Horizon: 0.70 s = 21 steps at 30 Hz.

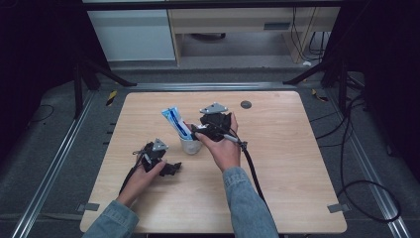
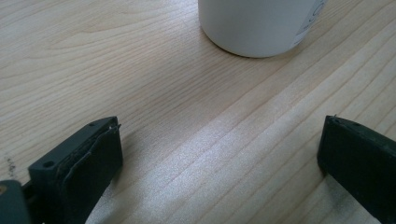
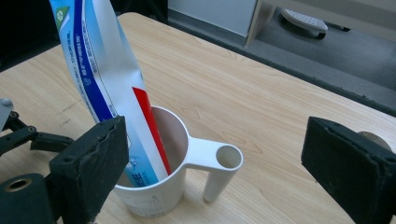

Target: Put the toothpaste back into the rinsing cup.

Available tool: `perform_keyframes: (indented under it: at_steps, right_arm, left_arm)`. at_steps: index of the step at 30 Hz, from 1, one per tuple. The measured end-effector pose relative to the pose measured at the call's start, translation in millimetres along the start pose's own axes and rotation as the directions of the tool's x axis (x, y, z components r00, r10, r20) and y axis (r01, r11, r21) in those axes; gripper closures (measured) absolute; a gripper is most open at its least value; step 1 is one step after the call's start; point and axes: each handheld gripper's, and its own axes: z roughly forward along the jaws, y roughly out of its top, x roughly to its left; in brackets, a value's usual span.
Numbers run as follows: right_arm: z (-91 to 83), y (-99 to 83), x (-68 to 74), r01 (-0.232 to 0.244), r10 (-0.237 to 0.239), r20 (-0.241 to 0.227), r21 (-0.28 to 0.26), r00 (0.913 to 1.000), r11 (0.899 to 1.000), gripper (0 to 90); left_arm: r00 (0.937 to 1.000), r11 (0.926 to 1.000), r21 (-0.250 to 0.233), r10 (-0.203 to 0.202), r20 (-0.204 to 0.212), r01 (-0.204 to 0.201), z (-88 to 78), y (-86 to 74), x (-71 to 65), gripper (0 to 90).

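Both grippers' jaws apart, gripping nothing; blue-white toothpaste tube (image 3: 105, 79) leans tilted inside white cup (image 3: 175, 154).

A light wooden table (image 1: 277, 163) with rounded corners carries the things. Near its middle stands a white cup (image 1: 190, 146) with a handle, upright on the wood, and a toothpaste tube (image 1: 174, 120) leans out of it toward the far left. A small round grey cap (image 1: 246, 104) sits flush in the tabletop near the far edge, well apart from the cup.
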Motion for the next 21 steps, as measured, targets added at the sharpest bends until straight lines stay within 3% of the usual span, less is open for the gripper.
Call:
perform_keyframes:
  at_steps: [11, 21]
  right_arm:
    - [-10.4, -4.8, -9.4, 0.043, -0.044, 0.019, 0.021, 0.9989, 0.999, 6.3]
    - [-18.1, -13.3, -22.6, 0.035, -0.036, 0.045, 0.037, 0.9983, 0.999, 5.8]
  left_arm:
    - [1.0000, 1.0000, 0.000, 0.001, 0.001, -0.001, 0.0, 0.0, 0.1, 0.0]
    - [1.0000, 1.0000, 0.000, 0.001, 0.001, -0.001, 0.0, 0.0, 0.1, 0.0]
